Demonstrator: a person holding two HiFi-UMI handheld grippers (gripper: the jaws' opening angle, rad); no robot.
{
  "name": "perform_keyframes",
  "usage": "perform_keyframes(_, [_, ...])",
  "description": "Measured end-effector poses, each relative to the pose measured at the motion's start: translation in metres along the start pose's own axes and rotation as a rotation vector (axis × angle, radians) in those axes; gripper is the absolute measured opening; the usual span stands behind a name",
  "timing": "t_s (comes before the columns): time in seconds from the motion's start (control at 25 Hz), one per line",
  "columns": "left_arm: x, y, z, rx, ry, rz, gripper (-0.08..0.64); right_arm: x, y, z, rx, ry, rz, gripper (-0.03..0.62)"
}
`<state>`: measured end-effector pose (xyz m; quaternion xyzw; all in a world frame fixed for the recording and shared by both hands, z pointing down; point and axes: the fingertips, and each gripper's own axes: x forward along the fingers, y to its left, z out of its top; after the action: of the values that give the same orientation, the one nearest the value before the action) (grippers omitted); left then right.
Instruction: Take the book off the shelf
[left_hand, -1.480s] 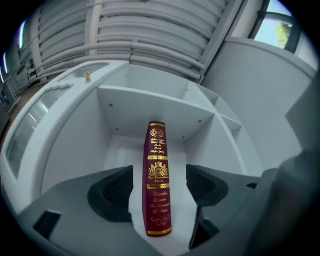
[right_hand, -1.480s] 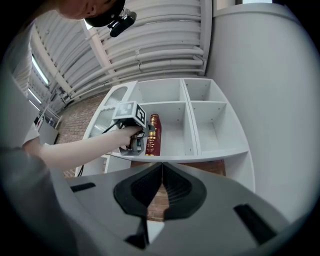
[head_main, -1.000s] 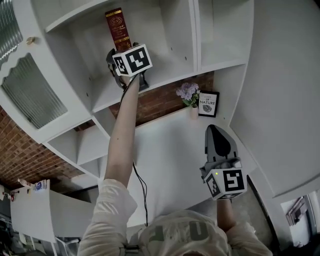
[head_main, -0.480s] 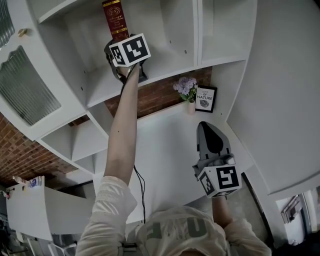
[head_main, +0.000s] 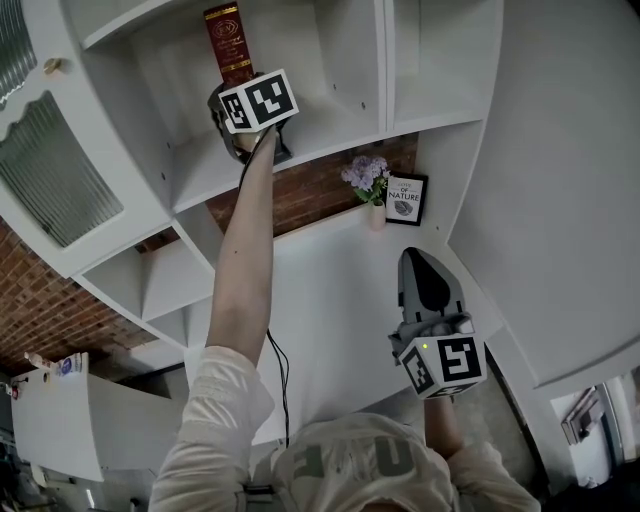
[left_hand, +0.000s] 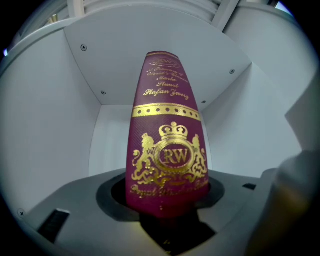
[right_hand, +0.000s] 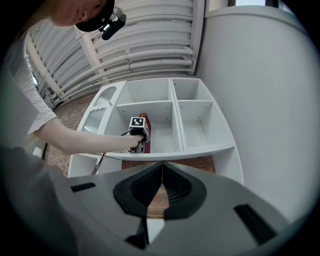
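The red book (left_hand: 167, 160), upright on the shelf (head_main: 318, 128), is flanked by the left tongs (left_hand: 167, 214), which have just been closing but are not yet clamped. Its foot is hidden behind them. The right tongs (right_hand: 161, 189) are clenched on nothing.

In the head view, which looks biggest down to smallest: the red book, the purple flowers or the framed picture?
Largest: red book.
Then framed picture and purple flowers, too alike to rank.

A maroon book (left_hand: 167, 150) with gold crest stands upright in a white shelf (head_main: 330, 120) compartment.
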<state>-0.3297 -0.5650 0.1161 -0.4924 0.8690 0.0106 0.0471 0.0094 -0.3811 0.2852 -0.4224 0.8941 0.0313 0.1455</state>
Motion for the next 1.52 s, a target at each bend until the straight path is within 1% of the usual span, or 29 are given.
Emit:
perform_keyframes(0.2, [-0.001, 0.0, 0.001, -0.012, -0.004, 0.002, 0.258, -0.008, -0.001, 0.003, 0.012, -0.006, -0.008, 0.015])
perform_keyframes(0.52, [-0.009, 0.004, -0.001, -0.011, 0.006, 0.028, 0.252, -0.018, -0.008, 0.01, 0.037, -0.015, -0.012, 0.016])
perform_keyframes(0.72, [-0.022, 0.003, 0.001, -0.006, 0.007, 0.019, 0.25, -0.016, -0.004, 0.015, 0.047, -0.016, 0.025, 0.015])
perform_keyframes(0.84, [-0.035, 0.004, 0.002, -0.006, 0.012, 0.008, 0.251, -0.014, 0.005, 0.013, 0.083, -0.006, 0.066, 0.015])
perform_keyframes(1.04, [-0.068, 0.004, 0.005, 0.002, 0.012, -0.019, 0.25, -0.009, 0.022, 0.016, 0.107, -0.012, 0.137, 0.015])
perform_keyframes(1.2, [-0.104, 0.004, 0.011, -0.037, -0.045, -0.052, 0.25, -0.004, 0.039, 0.016, 0.14, -0.005, 0.194, 0.015])
perform_keyframes(1.28, [-0.123, 0.007, 0.015, -0.043, -0.079, -0.059, 0.25, -0.002, 0.051, 0.018, 0.166, 0.0, 0.225, 0.015])
perform_keyframes(1.4, [-0.158, 0.01, 0.018, -0.011, -0.14, -0.075, 0.251, 0.002, 0.066, 0.023, 0.18, -0.009, 0.264, 0.015])
perform_keyframes(1.52, [-0.205, 0.007, 0.019, 0.032, -0.225, -0.103, 0.251, 0.003, 0.076, 0.025, 0.187, -0.014, 0.286, 0.015])
